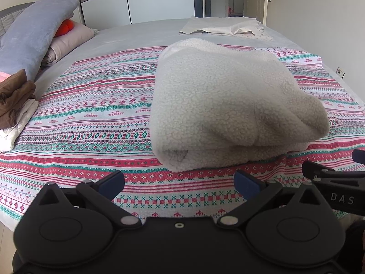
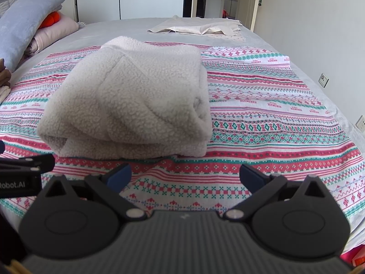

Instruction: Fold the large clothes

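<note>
A cream fleece garment [image 1: 223, 105] lies folded into a thick bundle on a patterned red, green and white cloth [image 1: 91, 114] spread on the bed. It also shows in the right wrist view [image 2: 130, 102]. My left gripper [image 1: 180, 182] is open and empty, just short of the bundle's near edge. My right gripper [image 2: 186, 175] is open and empty, in front of the bundle's near right corner. Part of the right gripper shows at the right edge of the left wrist view [image 1: 335, 180], and the left gripper shows at the left edge of the right wrist view [image 2: 25, 171].
A flat pale garment [image 1: 223, 28] lies at the bed's far end. A blue-grey blanket [image 1: 32, 34], a pink pillow [image 1: 68, 41] and an orange item [image 1: 66, 27] are stacked at the left. Brown and white clothes [image 1: 16, 105] sit at the left edge. A wardrobe and an open door stand behind.
</note>
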Available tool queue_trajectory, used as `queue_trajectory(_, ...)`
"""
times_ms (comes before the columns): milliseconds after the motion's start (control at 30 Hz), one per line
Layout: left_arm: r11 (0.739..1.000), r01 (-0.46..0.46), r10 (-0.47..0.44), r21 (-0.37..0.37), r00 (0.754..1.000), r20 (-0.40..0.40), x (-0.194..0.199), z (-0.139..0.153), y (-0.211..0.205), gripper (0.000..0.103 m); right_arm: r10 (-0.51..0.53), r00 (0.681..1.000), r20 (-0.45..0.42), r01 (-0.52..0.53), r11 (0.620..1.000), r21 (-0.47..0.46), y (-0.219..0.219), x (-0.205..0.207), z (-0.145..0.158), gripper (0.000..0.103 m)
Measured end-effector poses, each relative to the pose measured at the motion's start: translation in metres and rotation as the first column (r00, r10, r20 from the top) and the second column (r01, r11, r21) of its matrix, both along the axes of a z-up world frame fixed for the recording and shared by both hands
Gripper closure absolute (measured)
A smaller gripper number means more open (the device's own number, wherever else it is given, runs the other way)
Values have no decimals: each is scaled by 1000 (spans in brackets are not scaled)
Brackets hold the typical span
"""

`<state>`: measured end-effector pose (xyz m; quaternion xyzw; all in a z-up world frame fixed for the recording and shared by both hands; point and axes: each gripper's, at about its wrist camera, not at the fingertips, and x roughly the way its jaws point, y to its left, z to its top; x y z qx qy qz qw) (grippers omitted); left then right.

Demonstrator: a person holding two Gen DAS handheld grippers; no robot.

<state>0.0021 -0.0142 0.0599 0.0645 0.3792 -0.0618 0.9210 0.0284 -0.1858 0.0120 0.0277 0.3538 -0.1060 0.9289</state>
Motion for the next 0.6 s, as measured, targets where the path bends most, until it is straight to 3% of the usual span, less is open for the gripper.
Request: queue_trajectory(600,1000,8,-8,-1,1000,-3,0,-1,-1,0,-1,1000,0,1,1000,2,-1,0,-1,0)
